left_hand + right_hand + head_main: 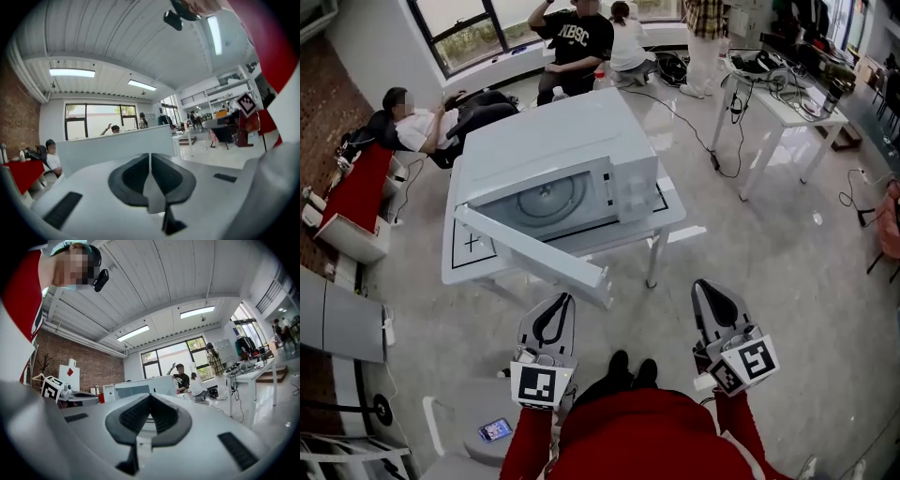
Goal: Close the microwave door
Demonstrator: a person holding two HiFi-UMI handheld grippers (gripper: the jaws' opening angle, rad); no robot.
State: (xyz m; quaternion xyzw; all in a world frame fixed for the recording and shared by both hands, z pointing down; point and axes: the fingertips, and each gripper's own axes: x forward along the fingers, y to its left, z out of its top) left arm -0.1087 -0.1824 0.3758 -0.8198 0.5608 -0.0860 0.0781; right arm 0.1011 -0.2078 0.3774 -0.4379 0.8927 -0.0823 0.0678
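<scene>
White microwave door (530,249) overhangs table (673,212) edge.

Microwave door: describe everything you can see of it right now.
The microwave door is a long white panel, plastic-looking, swung wide open. It is hinged at the head view's left side of the white microwave, leaving the cavity and its round turntable exposed. Its free end appears to jut out past the front edge of the white table, toward the person. Nothing touches it: the left gripper, jaws together, sits just short of that free end.
</scene>
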